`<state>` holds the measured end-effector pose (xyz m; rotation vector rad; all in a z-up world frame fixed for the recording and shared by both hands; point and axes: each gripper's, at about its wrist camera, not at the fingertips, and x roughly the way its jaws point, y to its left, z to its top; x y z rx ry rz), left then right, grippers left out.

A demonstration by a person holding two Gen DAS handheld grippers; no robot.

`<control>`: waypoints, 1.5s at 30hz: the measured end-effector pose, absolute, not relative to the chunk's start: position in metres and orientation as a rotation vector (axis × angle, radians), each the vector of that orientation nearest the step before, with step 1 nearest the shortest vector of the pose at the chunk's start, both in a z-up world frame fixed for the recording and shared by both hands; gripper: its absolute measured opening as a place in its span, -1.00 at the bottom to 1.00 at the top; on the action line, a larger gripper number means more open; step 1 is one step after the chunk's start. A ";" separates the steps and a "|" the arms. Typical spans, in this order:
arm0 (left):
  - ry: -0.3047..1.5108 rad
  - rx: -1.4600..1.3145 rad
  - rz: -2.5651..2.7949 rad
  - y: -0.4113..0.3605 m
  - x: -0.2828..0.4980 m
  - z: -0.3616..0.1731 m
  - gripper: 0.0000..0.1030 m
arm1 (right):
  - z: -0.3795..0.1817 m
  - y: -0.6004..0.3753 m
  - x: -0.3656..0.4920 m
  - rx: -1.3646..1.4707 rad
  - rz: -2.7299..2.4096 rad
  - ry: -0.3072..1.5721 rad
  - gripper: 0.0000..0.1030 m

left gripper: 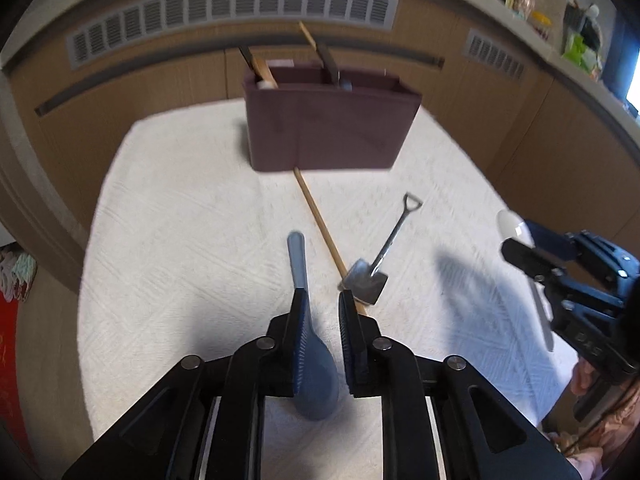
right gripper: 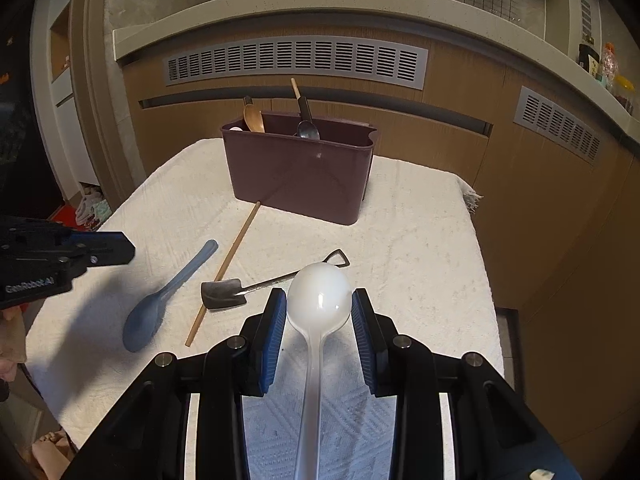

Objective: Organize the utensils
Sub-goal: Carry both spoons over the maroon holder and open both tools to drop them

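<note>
My left gripper (left gripper: 323,300) hovers over the white cloth (left gripper: 180,220), jaws a narrow gap apart and gripping nothing. Under it a blue spoon (left gripper: 298,264) lies flat, its bowl nearest me; in the right wrist view the left gripper (right gripper: 120,252) hangs clear above that blue spoon (right gripper: 160,308). My right gripper (right gripper: 319,300) is shut on the bowl of a white spoon (right gripper: 320,288), handle running back under the camera. A wooden chopstick (right gripper: 228,268) and a small metal shovel-shaped spoon (right gripper: 240,292) lie between the grippers. A maroon utensil holder (right gripper: 300,172) stands at the cloth's far end.
The holder (left gripper: 328,128) contains a wooden spoon (right gripper: 254,118), a metal spoon (right gripper: 308,128) and a chopstick. Wooden cabinets with grey vents (right gripper: 296,62) rise close behind it. The cloth's edges drop off on the left and right. Bottles stand on a counter (left gripper: 536,12) at the far right.
</note>
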<state>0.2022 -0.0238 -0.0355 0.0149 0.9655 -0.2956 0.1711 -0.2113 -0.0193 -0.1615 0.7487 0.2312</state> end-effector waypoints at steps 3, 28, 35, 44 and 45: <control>1.045 0.084 -0.274 -0.037 0.225 -0.055 -0.56 | -0.024 -0.213 0.172 -0.160 0.238 0.759 -0.41; 0.597 -0.147 -0.332 0.001 0.216 0.039 -0.80 | 0.004 -0.228 0.198 -0.071 0.277 0.633 -0.41; 0.364 -0.104 -0.409 -0.008 0.265 0.140 -0.80 | 0.117 -0.221 0.242 -0.121 0.277 0.362 -0.41; 0.387 -0.113 -0.375 -0.007 0.350 0.136 -0.80 | 0.146 -0.202 0.324 -0.104 0.302 0.271 -0.41; 0.395 -0.114 -0.372 -0.006 0.354 0.130 -0.80 | 0.141 -0.200 0.333 -0.096 0.302 0.281 -0.41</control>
